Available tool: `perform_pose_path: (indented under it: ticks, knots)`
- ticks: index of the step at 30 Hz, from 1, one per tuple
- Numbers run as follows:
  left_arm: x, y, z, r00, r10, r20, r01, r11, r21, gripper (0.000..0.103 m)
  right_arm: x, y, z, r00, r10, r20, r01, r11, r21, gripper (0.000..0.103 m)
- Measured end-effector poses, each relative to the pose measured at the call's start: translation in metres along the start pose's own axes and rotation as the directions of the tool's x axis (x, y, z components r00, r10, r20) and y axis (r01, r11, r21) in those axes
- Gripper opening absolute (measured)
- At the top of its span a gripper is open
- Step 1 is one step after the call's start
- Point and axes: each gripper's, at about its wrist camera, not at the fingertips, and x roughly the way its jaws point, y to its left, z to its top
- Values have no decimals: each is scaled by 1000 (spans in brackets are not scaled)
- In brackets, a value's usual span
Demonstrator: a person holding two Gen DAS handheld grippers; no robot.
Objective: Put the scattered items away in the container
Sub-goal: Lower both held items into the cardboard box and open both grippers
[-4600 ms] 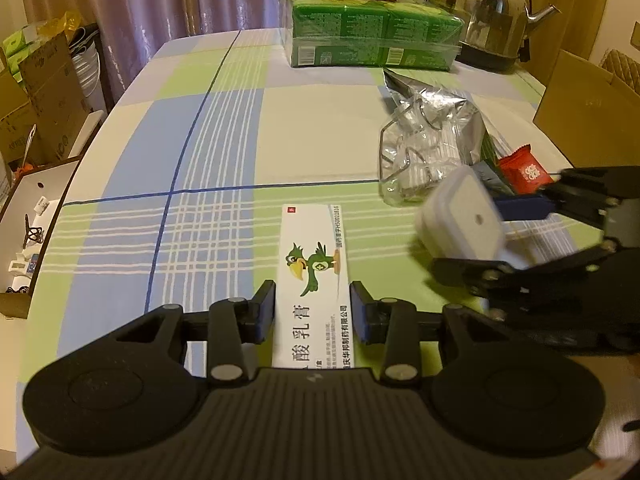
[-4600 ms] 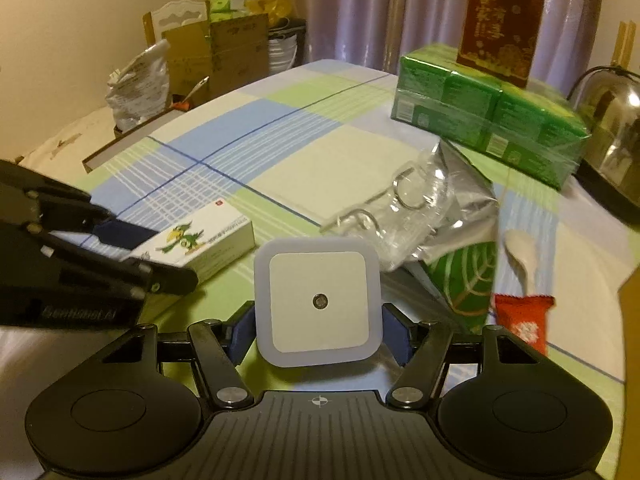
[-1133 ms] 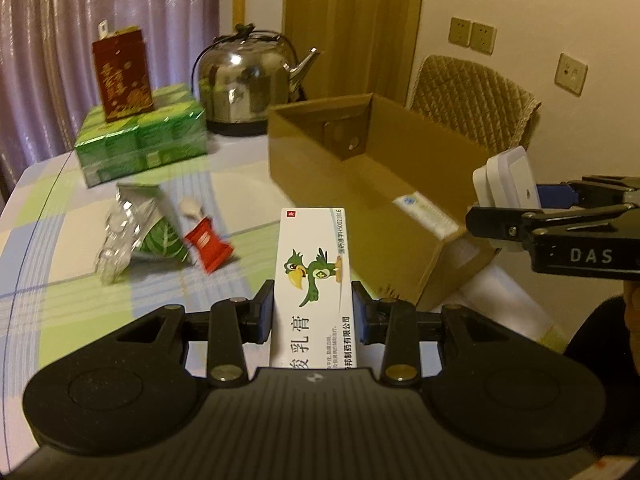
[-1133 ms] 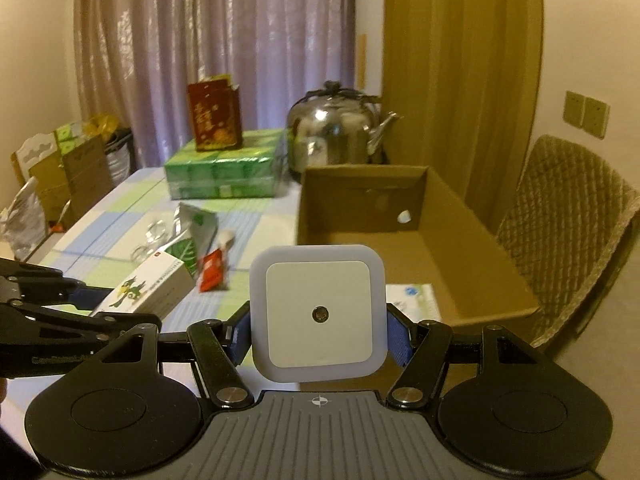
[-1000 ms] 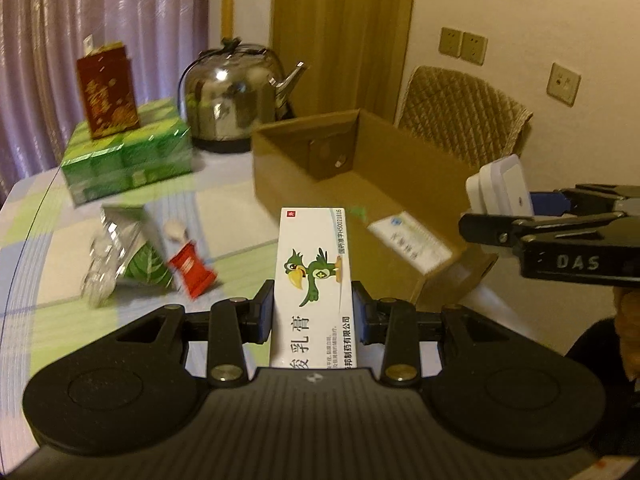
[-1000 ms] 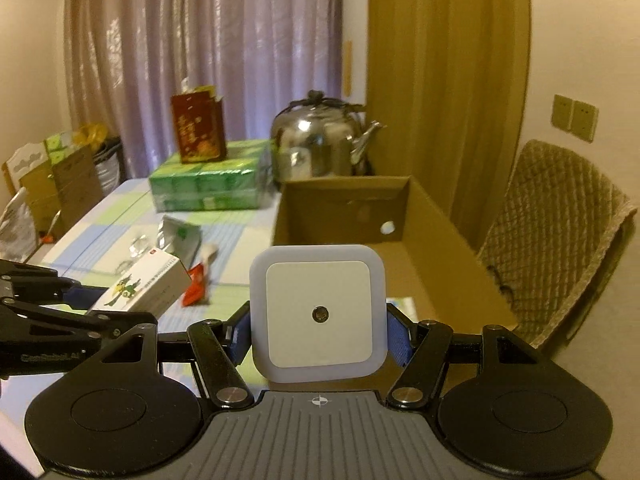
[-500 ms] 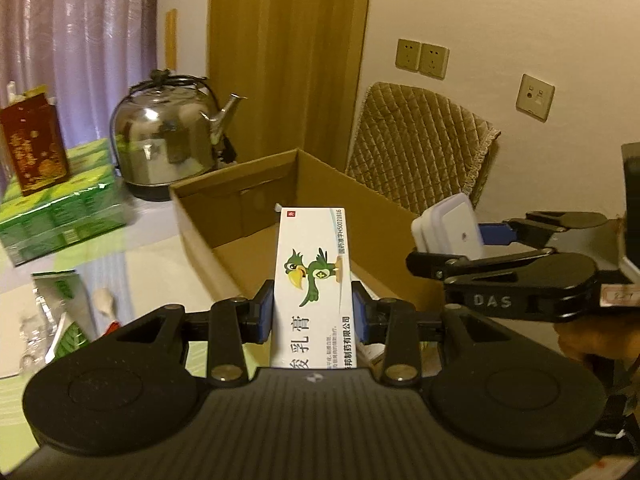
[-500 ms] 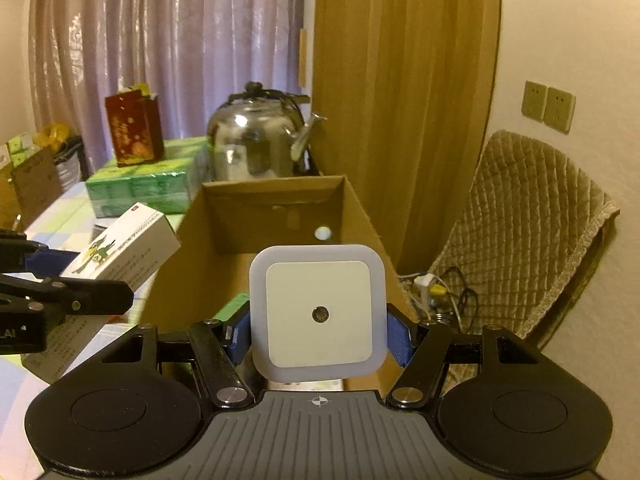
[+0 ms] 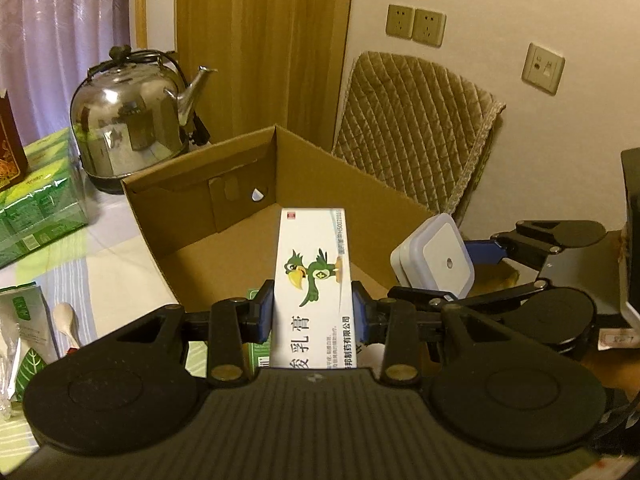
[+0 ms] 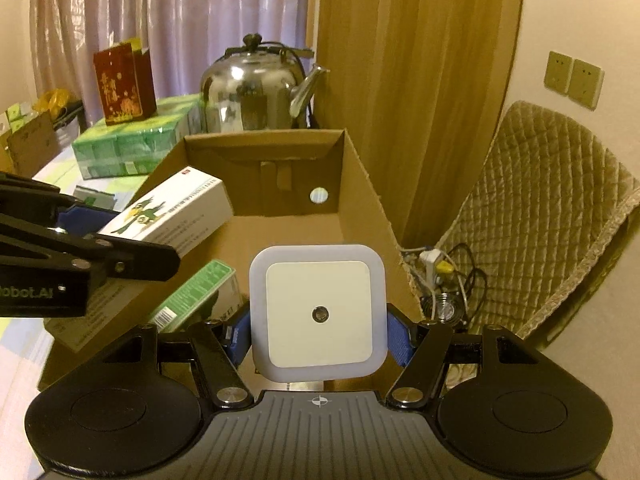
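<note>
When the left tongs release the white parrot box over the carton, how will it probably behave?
The parrot box looks like thin, stiff card, probably light. It is long with flat faces, so it should land flat rather than roll. It hangs above the cardboard carton, so it will likely drop inside.

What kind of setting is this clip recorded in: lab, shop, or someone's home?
Most likely a home, probably a dining area. A steel kettle stands on a table with a checked cloth, a quilted chair cover sits beside it, and curtains hang behind, with household wall sockets.
</note>
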Motion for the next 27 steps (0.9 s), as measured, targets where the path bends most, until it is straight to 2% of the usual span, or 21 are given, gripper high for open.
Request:
perform_pose_path:
  ticks: [13,27]
  knots:
    - [27,-6,1,999,-12,-44,13,999,32,33,14,-3,-2,999,-1,-32,0,1000,-21,63]
    - [48,-1,3,997,-22,-80,22,1000,1,33,21,4,-2,998,1,-59,-7,996,-88,63]
